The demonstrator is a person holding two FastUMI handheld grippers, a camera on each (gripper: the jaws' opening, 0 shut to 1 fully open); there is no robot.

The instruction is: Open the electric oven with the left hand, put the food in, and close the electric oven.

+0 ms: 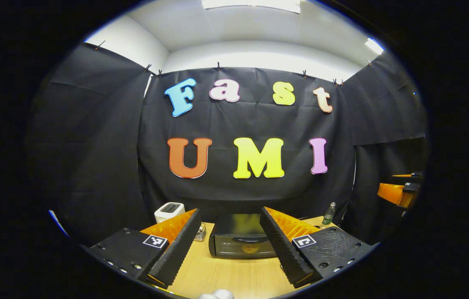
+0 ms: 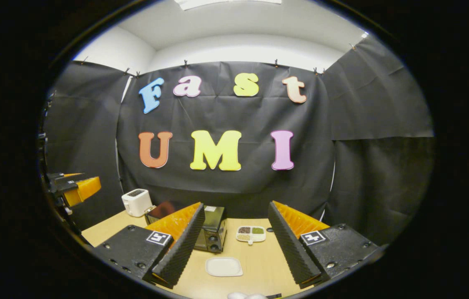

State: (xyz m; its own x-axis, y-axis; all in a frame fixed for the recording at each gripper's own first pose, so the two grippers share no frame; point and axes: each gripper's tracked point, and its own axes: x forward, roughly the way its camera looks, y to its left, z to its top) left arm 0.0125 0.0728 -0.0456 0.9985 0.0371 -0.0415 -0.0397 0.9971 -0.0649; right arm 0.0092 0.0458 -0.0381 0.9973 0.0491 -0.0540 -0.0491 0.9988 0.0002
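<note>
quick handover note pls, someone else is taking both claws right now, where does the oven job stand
Left claw: open, empty, held above the table and aimed straight at the electric oven.
Right claw: open, empty, off to the oven's right, over the near part of the table.
Oven: door shut; something yellowish shows behind the glass, too dim to identify.
On the table to the oven's right: a white plate nearer, a divided tray of foods farther back. A white toaster sits at back left.
Done: nothing yet.
Left: open the door with the left claw, load the food, close the door.
</note>
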